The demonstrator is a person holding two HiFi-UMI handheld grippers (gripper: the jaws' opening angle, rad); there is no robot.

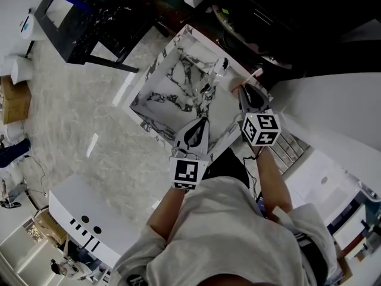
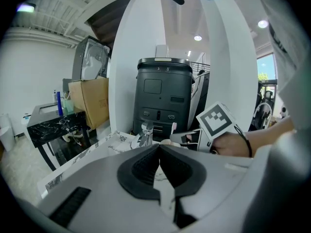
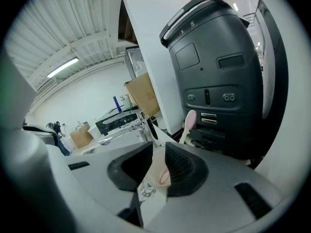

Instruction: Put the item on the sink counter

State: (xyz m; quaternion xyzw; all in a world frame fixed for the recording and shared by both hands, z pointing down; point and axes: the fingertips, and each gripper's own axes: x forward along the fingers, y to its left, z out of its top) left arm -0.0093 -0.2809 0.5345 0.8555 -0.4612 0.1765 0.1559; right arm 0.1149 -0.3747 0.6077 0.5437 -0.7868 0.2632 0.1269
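**Cup and Toothbrush Held at the Sink's Back Corner**

In the head view a person stood over a white sink basin with black marble veining (image 1: 161, 88), which filled the centre of the frame. A chrome faucet (image 1: 218, 69) rose at the basin's upper right edge.

The right gripper (image 3: 156, 152) was pinching a pale cream cup with dark and green print (image 3: 151, 178), its two black ribbed pads pressed against the cup's sides. A pink toothbrush (image 3: 189, 119) stood up just beyond the pads, head uppermost, in the centre of the right gripper view. In the head view this gripper sat at the basin's upper right corner, just beside the faucet, with the toothbrush slanting out past its tip. Whether the cup touched the counter could not be told.

The left gripper (image 2: 159, 149) had its jaws pressed together at the tips with nothing between them. Only veined marble showed through the narrow gap below. In the head view it lay lower, over the basin's near right rim.

A tall dark grey machine with buttons on its front (image 2: 163, 96) stood behind the sink. A brown cardboard box (image 2: 90, 101) sat at the left of the left gripper view, beside a black marble-topped table (image 2: 53, 123).
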